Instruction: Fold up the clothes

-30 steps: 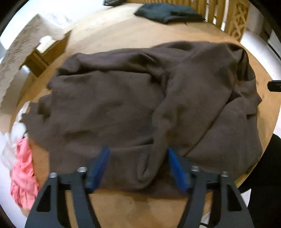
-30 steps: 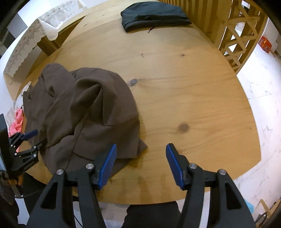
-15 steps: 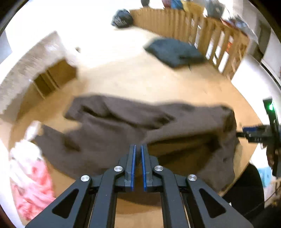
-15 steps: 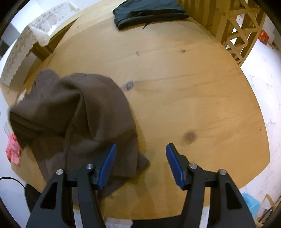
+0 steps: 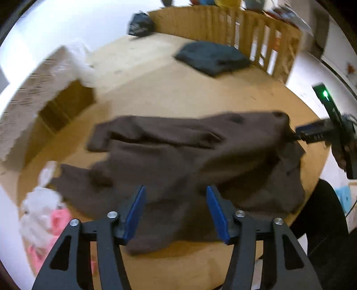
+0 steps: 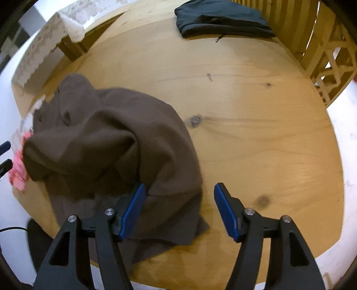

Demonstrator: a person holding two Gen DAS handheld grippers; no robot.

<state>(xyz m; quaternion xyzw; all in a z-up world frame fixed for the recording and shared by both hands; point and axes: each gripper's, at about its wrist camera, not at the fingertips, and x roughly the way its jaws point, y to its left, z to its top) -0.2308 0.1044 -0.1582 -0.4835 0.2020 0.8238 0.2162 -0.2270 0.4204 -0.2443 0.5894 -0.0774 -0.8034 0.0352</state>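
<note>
Left wrist view shows the brown garment (image 5: 183, 169) lying crumpled on the round wooden table (image 5: 200, 93), near its front edge. Above the garment, the left gripper (image 5: 176, 209) has its jaws opening wide, nothing pinched. At the garment's right edge, the right gripper (image 6: 178, 205) is also opening, gripping nothing. Across the table from the garment lies a dark folded garment (image 6: 223, 17).

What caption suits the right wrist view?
Right gripper opening above a crumpled brown sweater on a round wooden table.
</note>
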